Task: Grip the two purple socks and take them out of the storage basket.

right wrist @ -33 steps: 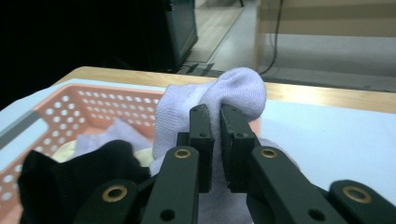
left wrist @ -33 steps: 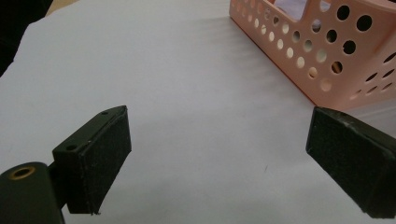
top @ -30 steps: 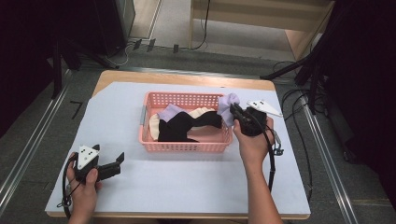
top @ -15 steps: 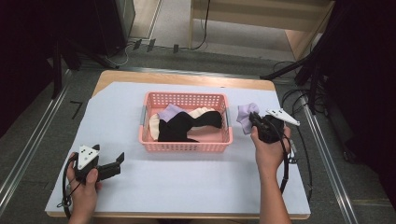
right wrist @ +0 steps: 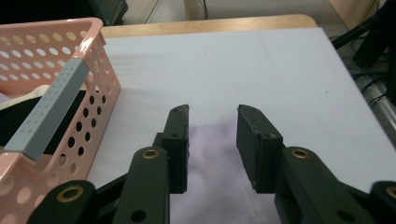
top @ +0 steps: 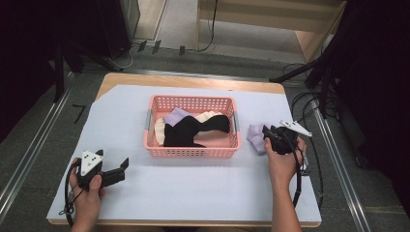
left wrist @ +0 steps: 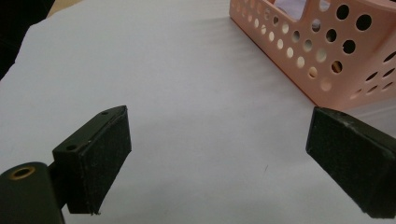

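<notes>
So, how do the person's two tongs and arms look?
Both tongs, left and right, are black with two flat padded jaws and brass-coloured rivets. Each carries a grey three-cornered plate on top and trails a black cable. The forearms show no sleeves.

Lab, floor rails point(top: 29, 159), cables point(top: 309, 104)

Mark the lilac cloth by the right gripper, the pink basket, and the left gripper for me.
lilac cloth point(top: 254, 137), high view, on its bare left half.
pink basket point(top: 191, 151), high view, on its near wall.
left gripper point(left wrist: 219, 154), left gripper view, midway between its open jaws.
</notes>
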`<act>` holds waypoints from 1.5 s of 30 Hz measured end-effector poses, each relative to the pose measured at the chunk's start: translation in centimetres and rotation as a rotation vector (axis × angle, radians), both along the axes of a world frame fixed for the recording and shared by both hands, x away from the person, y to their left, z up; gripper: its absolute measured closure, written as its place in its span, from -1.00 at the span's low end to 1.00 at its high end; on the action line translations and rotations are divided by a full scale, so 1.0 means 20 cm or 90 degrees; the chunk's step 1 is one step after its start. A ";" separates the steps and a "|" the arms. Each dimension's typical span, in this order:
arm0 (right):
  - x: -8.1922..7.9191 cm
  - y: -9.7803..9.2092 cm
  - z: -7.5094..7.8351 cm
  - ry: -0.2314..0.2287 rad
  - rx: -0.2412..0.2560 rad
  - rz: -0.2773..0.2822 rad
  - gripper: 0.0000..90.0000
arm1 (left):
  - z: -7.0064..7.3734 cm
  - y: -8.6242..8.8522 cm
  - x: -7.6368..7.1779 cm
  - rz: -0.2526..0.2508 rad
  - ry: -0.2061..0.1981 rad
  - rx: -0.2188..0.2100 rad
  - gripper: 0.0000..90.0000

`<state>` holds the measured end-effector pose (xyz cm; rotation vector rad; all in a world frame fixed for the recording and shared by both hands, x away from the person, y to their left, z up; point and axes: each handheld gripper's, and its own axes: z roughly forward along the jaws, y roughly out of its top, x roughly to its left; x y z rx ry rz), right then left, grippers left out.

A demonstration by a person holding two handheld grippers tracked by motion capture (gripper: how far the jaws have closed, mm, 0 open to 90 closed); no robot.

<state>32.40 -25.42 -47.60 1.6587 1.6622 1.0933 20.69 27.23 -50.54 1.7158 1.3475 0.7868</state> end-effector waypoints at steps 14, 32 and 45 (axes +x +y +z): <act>0.02 0.32 0.17 -0.059 -0.005 0.099 0.52 | 0.00 0.00 0.00 -0.001 0.001 0.001 -0.84; 0.07 0.96 0.20 -0.013 -0.036 0.263 0.52 | 0.00 0.00 0.00 -0.003 0.004 -0.003 -0.84; 0.02 1.25 0.14 0.039 -0.037 0.382 0.52 | 0.00 0.00 0.00 -0.003 0.004 -0.006 -0.84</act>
